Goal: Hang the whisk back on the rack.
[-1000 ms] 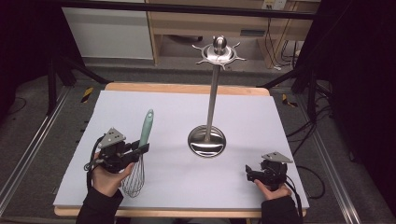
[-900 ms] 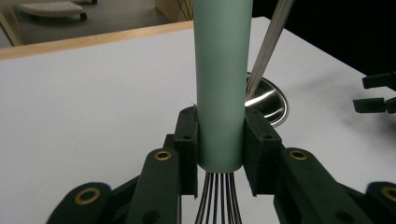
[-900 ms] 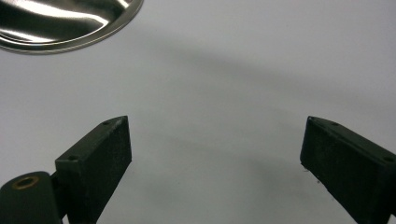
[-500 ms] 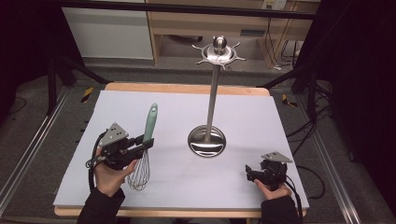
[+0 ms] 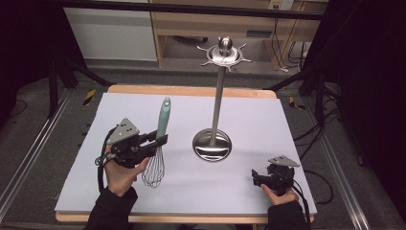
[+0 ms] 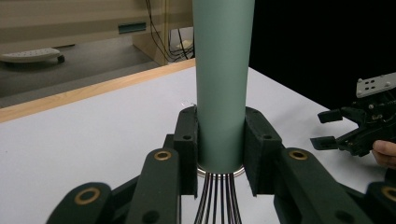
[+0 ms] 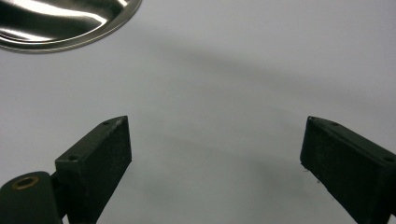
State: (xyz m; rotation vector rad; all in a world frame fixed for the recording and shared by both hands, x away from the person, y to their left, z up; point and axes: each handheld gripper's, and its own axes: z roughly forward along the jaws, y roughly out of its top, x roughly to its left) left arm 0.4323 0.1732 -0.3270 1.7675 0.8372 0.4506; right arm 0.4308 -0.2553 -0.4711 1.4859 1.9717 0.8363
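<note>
A whisk (image 5: 159, 143) with a teal handle (image 6: 223, 79) and wire loops is held off the white mat, handle pointing up and away. My left gripper (image 5: 160, 138) is shut on the handle's lower end, just above the wires (image 6: 218, 200). A steel utensil stand (image 5: 218, 96) with a round base (image 7: 60, 23) and a hooked crown stands mid-table, to the whisk's right. My right gripper (image 5: 256, 176) rests low at the front right of the mat, open, with bare mat between its jaws (image 7: 215, 158). In the left gripper view the right gripper (image 6: 329, 128) shows far right.
The white mat (image 5: 268, 120) covers a wooden table whose edge (image 5: 191, 90) shows at the back. Metal rails run along both sides on the floor. A wooden cabinet (image 5: 210, 28) and cables sit beyond the table.
My left gripper has lifted the whisk and carried it a little to the right, tilting its handle more upright. The right gripper has stayed put.
</note>
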